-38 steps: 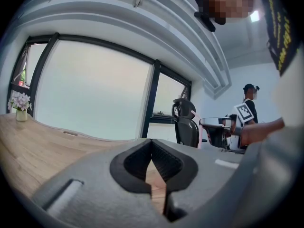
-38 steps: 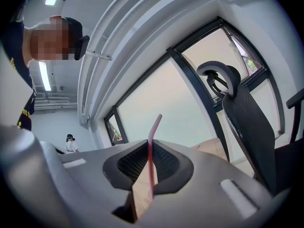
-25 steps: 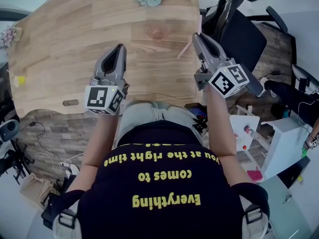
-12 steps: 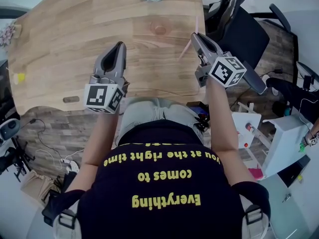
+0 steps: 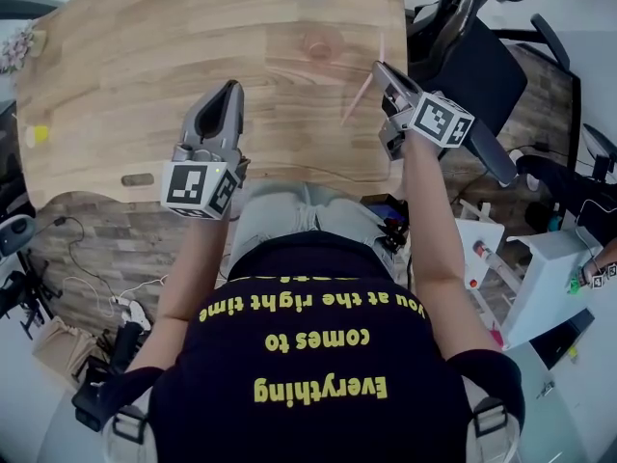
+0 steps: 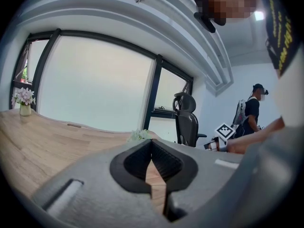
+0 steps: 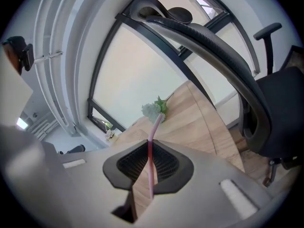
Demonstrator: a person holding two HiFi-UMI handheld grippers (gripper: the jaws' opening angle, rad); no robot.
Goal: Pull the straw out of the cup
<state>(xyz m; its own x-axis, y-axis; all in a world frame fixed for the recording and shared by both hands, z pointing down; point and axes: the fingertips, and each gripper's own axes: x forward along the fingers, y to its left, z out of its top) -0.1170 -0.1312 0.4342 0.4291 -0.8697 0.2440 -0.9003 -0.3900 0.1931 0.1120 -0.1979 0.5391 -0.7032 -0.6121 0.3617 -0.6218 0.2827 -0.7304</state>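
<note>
Your left gripper [image 5: 230,90] hovers clenched and empty above the bench's [image 5: 116,85] near edge, probably kept clear as a spare. What looks like the clear cup [image 5: 320,44] stands toward the far right corner. The pink straw [image 5: 359,95] is out of it, pinched in your right gripper [image 5: 381,68] near the right edge, so the pull looks done.

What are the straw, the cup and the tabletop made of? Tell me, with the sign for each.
Straw: thin, pale pink, smooth and faintly translucent, likely plastic. Cup: clear, the wood grain shows through it; plastic or glass, can't tell. Tabletop: light wood grain in planks, matt; solid wood or laminate stays open.
</note>
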